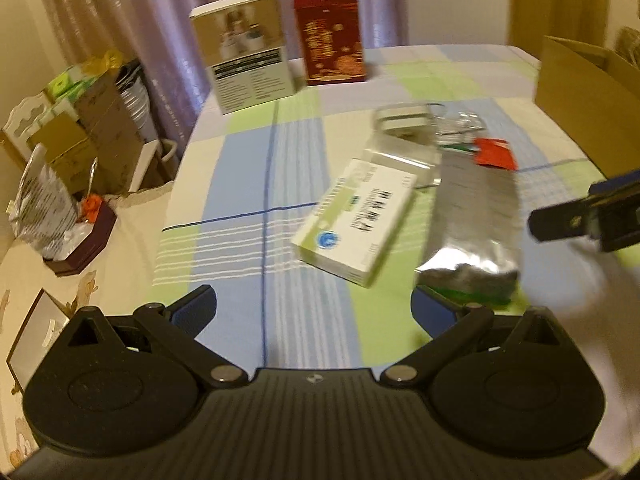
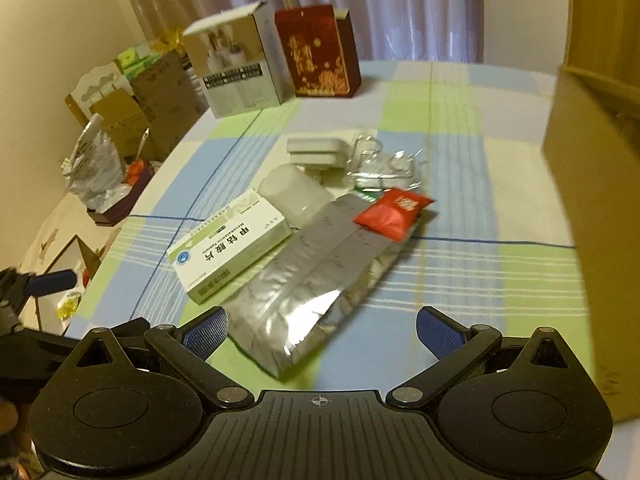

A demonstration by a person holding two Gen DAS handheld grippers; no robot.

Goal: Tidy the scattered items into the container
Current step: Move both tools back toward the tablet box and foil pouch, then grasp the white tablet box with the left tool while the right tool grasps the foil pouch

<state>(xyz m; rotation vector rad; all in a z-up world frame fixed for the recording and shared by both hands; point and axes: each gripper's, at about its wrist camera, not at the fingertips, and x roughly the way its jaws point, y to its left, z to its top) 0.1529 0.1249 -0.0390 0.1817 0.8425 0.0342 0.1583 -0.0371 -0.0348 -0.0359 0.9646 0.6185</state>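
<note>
Both claws spread wide, empty: left claw [image 1: 314, 312] and right claw [image 2: 320, 330] hover before foil pouch [image 2: 312, 276], medicine box [image 2: 230, 248]; cardboard container [image 2: 592, 208] waits at right for drop-off.

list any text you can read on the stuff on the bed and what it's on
"甲钴胺片": white and green medicine box, large print.
"Mecobalamin Tablets": same box, small print, only just legible.
Red sachet: white emblem, blurred.
Red gift box: gold characters, blurred.
Beige product box: text panels too small.
Silver foil pouch: no readable print.
</note>
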